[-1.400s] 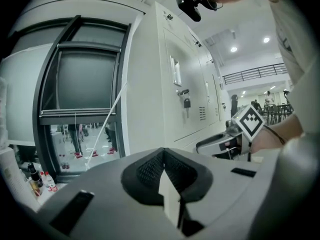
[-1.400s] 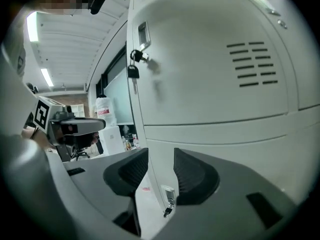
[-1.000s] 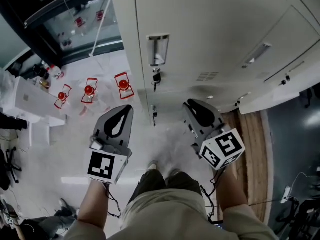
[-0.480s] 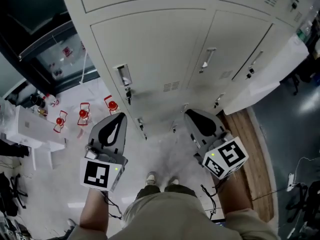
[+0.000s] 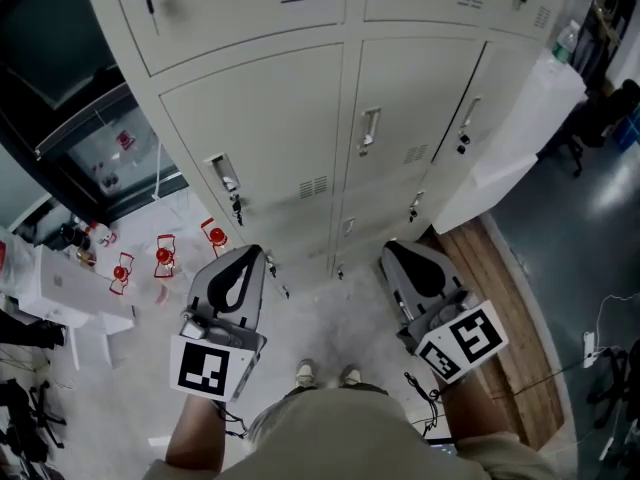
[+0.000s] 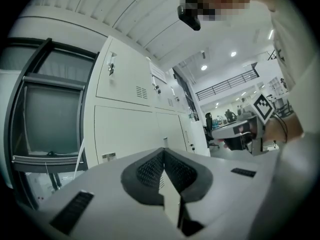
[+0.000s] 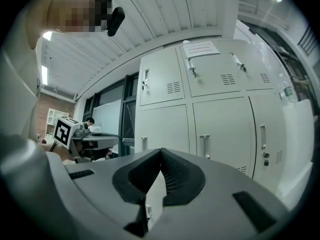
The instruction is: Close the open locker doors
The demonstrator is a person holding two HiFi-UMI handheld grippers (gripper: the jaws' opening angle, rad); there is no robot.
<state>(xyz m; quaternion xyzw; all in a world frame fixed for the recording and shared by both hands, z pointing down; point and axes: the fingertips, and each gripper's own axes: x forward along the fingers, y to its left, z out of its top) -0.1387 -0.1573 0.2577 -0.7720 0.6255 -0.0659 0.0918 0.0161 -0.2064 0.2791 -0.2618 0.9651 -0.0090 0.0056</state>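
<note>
A bank of pale grey lockers (image 5: 300, 108) stands in front of me, its doors with handles (image 5: 368, 128) flat and closed. At the right end one door (image 5: 515, 133) swings out over the floor; the right gripper view has it at the edge (image 7: 298, 149). Both grippers hang level in front of the lockers and touch nothing. My left gripper (image 5: 252, 251) is shut and empty, its tips meeting (image 6: 163, 153). My right gripper (image 5: 392, 248) has just been closing and is shut with nothing between its pads (image 7: 160, 151).
Several red-framed objects (image 5: 165, 258) sit on the pale floor at the left, beside a white table (image 5: 60, 288). A dark glass partition (image 5: 110, 148) adjoins the lockers. A wooden platform (image 5: 500, 298) lies at the right under the open door. My feet (image 5: 325, 373) are close to the lockers.
Both grippers have risen in front of the lockers. The head view has lifted, so an upper row of doors and more of the open right door show.
</note>
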